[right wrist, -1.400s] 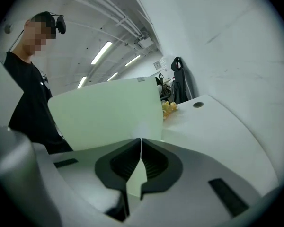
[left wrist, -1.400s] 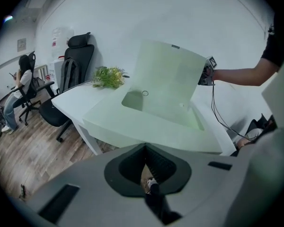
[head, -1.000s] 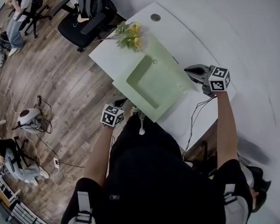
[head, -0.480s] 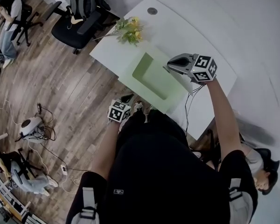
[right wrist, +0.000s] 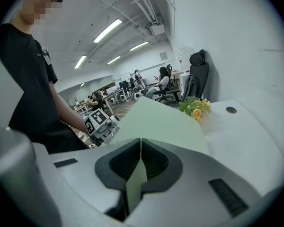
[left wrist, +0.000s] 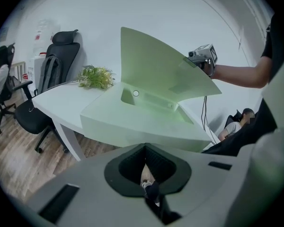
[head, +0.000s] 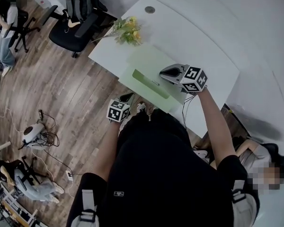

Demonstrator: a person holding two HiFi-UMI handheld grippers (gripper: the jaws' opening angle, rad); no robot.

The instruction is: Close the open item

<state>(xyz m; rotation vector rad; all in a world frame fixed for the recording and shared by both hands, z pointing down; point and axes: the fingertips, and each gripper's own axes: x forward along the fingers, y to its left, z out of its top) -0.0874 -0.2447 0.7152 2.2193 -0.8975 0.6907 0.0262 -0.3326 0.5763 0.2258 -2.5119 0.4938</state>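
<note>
A pale green box (head: 154, 94) sits at the near end of a white table (head: 199, 37), partly overhanging its near edge. Its hinged lid (head: 146, 58) stands half raised, tilting over the base.

The right gripper (head: 163, 73) reaches over the table, and its jaws are pressed together on the free edge of the lid (right wrist: 156, 122). A thin green sheet runs between the right gripper's (right wrist: 138, 174) pads. This grip likely lets the person swing the lid down onto the base in a controlled arc, so the closing looks roughly half done.

The left gripper (head: 124, 104) hangs below the table's near edge, clear of the box. Its jaws (left wrist: 144, 176) meet with nothing between them, and it seems to be idle.

A small bunch of yellow flowers (head: 128, 31) lies on the table's left side, beyond the box.

From the head view, the lid hides most of the box's recess, and the right gripper's body covers the exact spot it grips. The hinge line is hard to make out in any view. The left gripper view shows the recess (left wrist: 149, 100) only in part.
</note>
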